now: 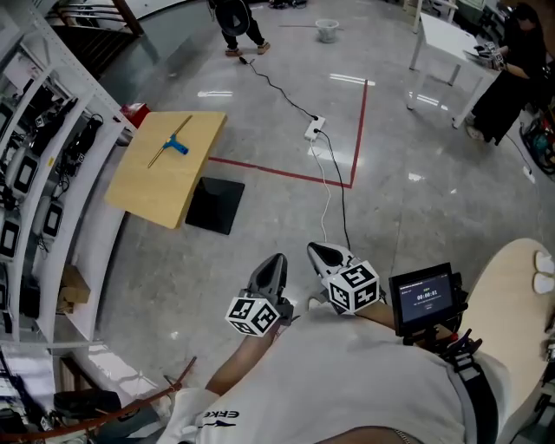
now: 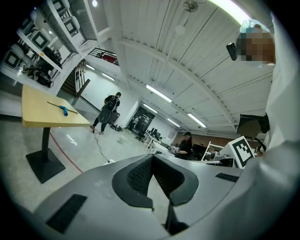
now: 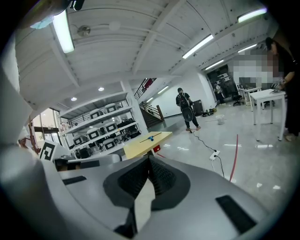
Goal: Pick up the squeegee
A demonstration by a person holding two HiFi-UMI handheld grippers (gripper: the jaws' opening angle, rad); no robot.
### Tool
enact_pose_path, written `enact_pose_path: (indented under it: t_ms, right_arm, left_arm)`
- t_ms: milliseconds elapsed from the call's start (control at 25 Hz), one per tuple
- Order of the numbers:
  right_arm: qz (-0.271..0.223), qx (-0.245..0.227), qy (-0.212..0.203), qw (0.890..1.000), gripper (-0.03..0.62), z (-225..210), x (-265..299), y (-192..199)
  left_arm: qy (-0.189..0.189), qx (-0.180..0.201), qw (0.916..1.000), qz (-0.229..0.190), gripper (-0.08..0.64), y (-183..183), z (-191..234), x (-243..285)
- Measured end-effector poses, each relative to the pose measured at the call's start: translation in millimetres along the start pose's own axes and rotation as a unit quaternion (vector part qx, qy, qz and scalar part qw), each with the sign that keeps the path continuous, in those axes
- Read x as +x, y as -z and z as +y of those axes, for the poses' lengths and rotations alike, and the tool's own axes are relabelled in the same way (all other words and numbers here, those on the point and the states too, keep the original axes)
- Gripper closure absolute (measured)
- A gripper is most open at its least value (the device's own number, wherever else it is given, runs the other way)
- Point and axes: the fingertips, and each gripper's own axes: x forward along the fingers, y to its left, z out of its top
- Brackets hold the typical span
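The squeegee (image 1: pixel 171 143), a thin rod with a blue piece, lies on a yellow square table (image 1: pixel 160 186) far ahead at the upper left of the head view. My left gripper (image 1: pixel 277 263) and right gripper (image 1: pixel 317 252) are held side by side close to my body, well short of the table. Both are shut with nothing between the jaws. In the left gripper view the squeegee (image 2: pixel 63 109) shows small on the table (image 2: pixel 35 112) at far left, beyond the closed tips (image 2: pixel 152 157). The right gripper view has the squeegee (image 3: pixel 150 138) just above its closed tips (image 3: pixel 150 157).
The table stands on a black floor plate (image 1: pixel 215 205). Shelving with equipment (image 1: pixel 35 165) lines the left wall. A power strip (image 1: pixel 313 130) with cables and a red floor line (image 1: pixel 360 130) cross the floor. A person (image 1: pixel 237 24) stands far back; a white table (image 1: pixel 451 48) is at right.
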Motion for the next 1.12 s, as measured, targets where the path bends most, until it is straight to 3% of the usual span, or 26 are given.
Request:
enact_pose_path:
  t_ms: [200,560,800,960,1120]
  right_arm:
    - [0.005,-0.001,0.009,1.000,0.589,-0.6,-1.7,-3.7]
    - [0.028,-0.023,-0.016,0.999,0.589,24.9,8.0,-10.3]
    - [0.043,-0.028,-0.045,0.998,0.589,20.7,45.3,-10.6]
    - [0.056,-0.027,-0.065,0.996,0.589,-5.9,87.0,-23.8]
    - [0.055,-0.023,-0.069,0.996,0.589,-10.6,93.8,-26.3]
  left_arm:
    - [0.002,-0.004,1.0000,-0.005,0.555,-5.8,-0.3,-2.8]
    - [-0.015,-0.020,0.9994,-0.023,0.556,-16.9,4.5,-23.8]
    - [-0.047,-0.021,0.9979,-0.037,0.556,-27.1,37.5,-15.4]
    - [-0.081,-0.027,0.9956,-0.038,0.556,-35.4,71.3,15.1]
    - [-0.096,-0.026,0.9946,-0.030,0.557,-33.2,80.1,21.0]
